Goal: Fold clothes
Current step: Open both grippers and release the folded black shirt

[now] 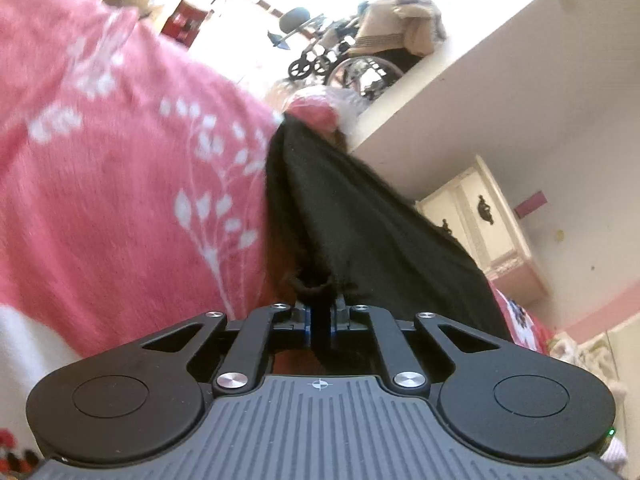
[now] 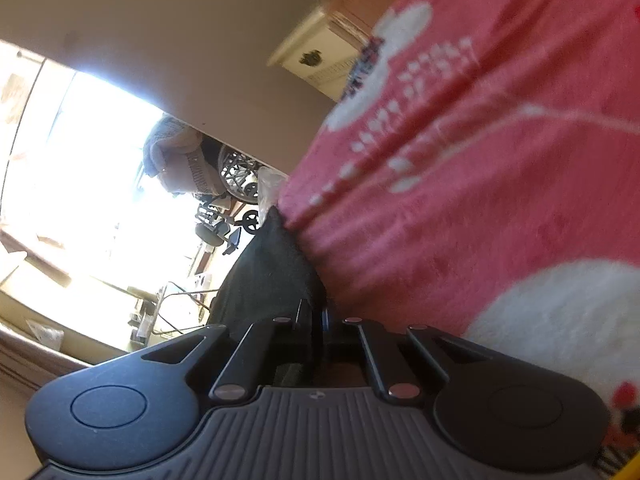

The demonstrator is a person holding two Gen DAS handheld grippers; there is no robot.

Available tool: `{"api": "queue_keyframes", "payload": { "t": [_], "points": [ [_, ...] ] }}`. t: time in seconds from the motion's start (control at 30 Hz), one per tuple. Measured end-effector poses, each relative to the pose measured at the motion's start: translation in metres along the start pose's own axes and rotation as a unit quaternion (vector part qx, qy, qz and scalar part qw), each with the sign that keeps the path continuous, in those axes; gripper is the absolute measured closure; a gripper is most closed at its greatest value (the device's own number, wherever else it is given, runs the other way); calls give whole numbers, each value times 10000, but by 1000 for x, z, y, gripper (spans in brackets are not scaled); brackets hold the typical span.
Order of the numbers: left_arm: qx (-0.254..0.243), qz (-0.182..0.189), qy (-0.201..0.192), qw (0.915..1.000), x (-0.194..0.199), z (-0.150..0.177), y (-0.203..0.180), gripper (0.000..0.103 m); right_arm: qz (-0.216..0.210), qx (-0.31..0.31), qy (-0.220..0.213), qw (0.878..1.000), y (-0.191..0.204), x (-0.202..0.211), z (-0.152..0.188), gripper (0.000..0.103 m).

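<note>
A black garment (image 1: pixel 360 216) stretches away from my left gripper (image 1: pixel 320 312), whose jaws are shut on a bunched edge of the cloth. In the right wrist view the same black garment (image 2: pixel 268 276) rises from my right gripper (image 2: pixel 316 316), also shut on its edge. The cloth lies against a pink blanket with white leaf prints (image 1: pixel 120 184) (image 2: pixel 480 200). Both views are strongly tilted. The gripper fingertips are mostly buried in the black cloth.
A wheelchair draped with a beige knit (image 1: pixel 376 52) (image 2: pixel 224 168) stands in the bright doorway. A cream cabinet with dark handles (image 1: pixel 484 220) (image 2: pixel 320 56) sits by the beige wall (image 1: pixel 520 80). The pink blanket carries large white patches (image 2: pixel 568 320).
</note>
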State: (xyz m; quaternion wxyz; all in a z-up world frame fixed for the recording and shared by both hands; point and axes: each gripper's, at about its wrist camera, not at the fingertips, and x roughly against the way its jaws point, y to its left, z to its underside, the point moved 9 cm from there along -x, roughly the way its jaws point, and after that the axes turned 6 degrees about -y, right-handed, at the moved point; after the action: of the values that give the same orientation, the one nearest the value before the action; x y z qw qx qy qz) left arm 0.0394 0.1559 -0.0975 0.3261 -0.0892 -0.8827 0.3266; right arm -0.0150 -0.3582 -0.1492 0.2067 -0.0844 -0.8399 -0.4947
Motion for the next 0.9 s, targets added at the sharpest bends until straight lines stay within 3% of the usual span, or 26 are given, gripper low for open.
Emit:
{"api": "queue_keyframes", "payload": {
  "t": [0.17, 0.33, 0.53, 0.63, 0.67, 0.73, 0.8, 0.9],
  "points": [
    [-186, 260, 62, 9995, 20, -5, -9, 98, -12, 109, 3, 9999, 11, 24, -2, 100],
    [-419, 315, 452, 9976, 41, 10, -8, 98, 182, 195, 186, 9995, 4, 56, 5, 100],
    [-629, 24, 1308, 9894, 51, 47, 16, 97, 759, 141, 674, 9947, -31, 88, 31, 99],
    [-784, -304, 1583, 9838, 43, 58, 28, 85, 1357, 357, 1074, 9843, -51, 86, 44, 96],
    [-841, -389, 1612, 9826, 43, 57, 29, 81, 1404, 373, 1116, 9831, -52, 87, 42, 95],
    [-958, -533, 1628, 9806, 44, 54, 32, 68, 1425, 519, 1062, 9827, -48, 93, 33, 83],
    [-1106, -580, 1462, 9813, 53, 44, 32, 65, 1557, 1000, 892, 9787, -40, 103, 19, 81],
    [-1437, -632, 1178, 9805, 64, 27, 28, 63, 1284, 1769, 808, 9725, -13, 111, 8, 81]
  ]
}}
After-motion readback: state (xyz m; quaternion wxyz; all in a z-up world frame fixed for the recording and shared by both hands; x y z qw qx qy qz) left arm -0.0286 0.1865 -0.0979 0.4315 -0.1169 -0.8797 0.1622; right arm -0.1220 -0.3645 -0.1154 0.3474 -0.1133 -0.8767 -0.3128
